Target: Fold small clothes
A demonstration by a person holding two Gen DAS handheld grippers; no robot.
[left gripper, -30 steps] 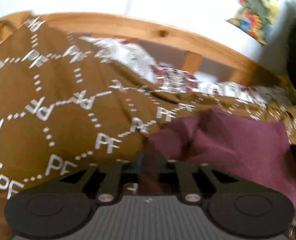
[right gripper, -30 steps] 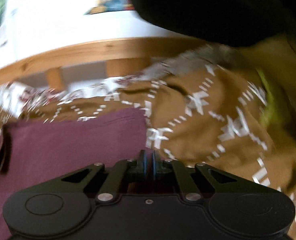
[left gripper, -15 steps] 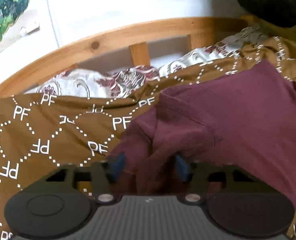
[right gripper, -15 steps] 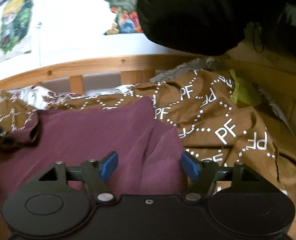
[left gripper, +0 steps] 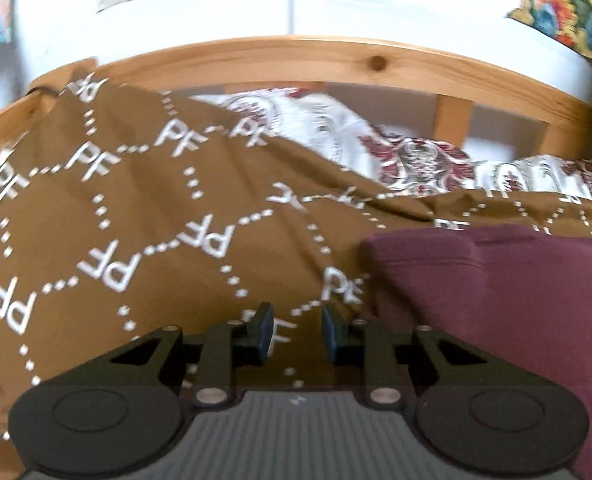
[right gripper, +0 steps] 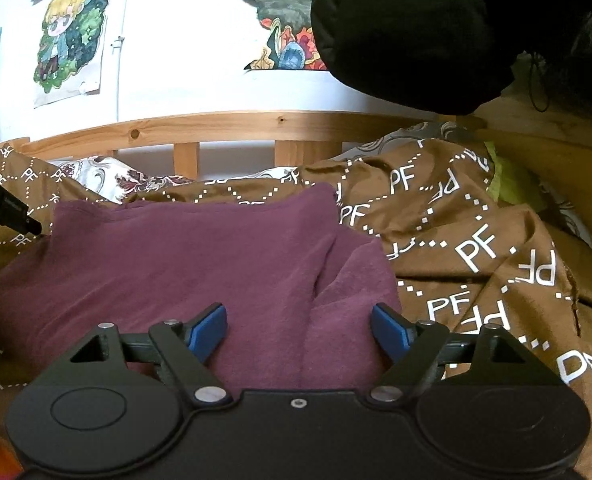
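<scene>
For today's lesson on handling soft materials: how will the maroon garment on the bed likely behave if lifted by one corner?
The maroon garment lies creased and bunched on the brown bedspread, so it is probably floppy and would drape and sag. It looks thin, so likely light. Its matte knit surface suggests it should not slip easily.

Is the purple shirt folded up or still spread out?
Folded, at least partly: the purple shirt lies doubled on the brown blanket, with a flap lapped over at its right side.

One maroon garment (right gripper: 199, 256) lies on one brown "PF"-patterned blanket (right gripper: 476, 240), beyond the right gripper's (right gripper: 299, 330) two blue fingers (right gripper: 209, 328). Past them: one wooden bed rail (right gripper: 235, 126), four wall pictures (right gripper: 69, 36), and one black bundle (right gripper: 408, 24).
</scene>
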